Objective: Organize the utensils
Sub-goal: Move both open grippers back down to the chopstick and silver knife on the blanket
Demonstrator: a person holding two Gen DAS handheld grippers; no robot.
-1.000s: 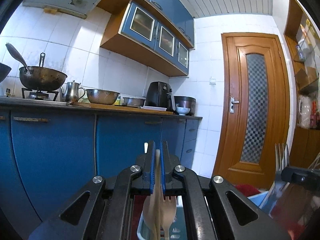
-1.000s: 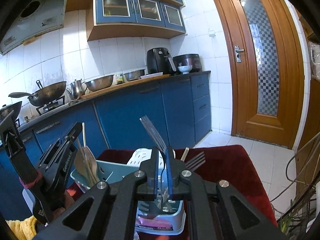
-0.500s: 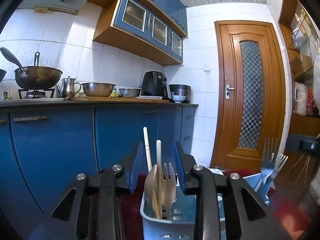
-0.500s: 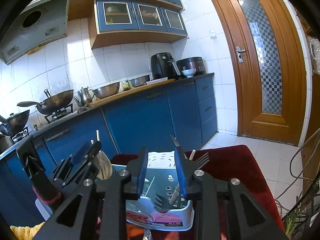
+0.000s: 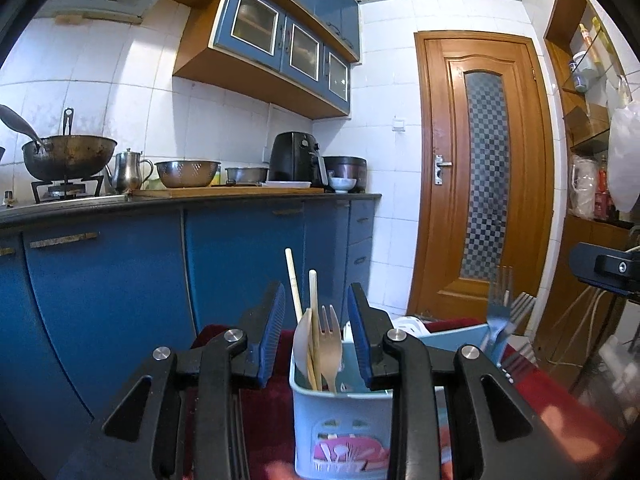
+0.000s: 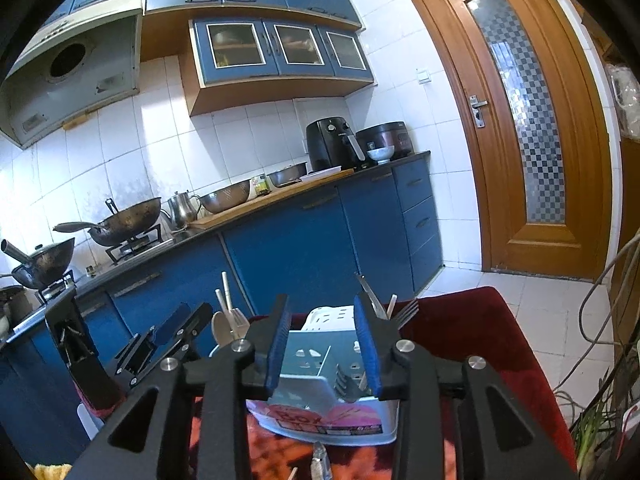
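A light-blue utensil caddy stands on a dark red cloth. At its left end a wooden fork, a wooden spoon and chopsticks stand upright. My left gripper is open, its blue pads apart on either side of those handles and touching none. Metal forks lean out of the caddy's right end, and one fork lies head-down inside. My right gripper hovers over the caddy with its jaws opening and nothing gripped between them.
A white slotted insert sits at the caddy's far side. A metal utensil tip lies on the cloth in front. Blue kitchen cabinets with pans and appliances run behind. A wooden door is at the right, with loose cables beside the cloth.
Both grippers went from shut to open. The left let go of the wooden utensils, the right let go of a metal fork. Both pulled back and rose a little from the caddy.
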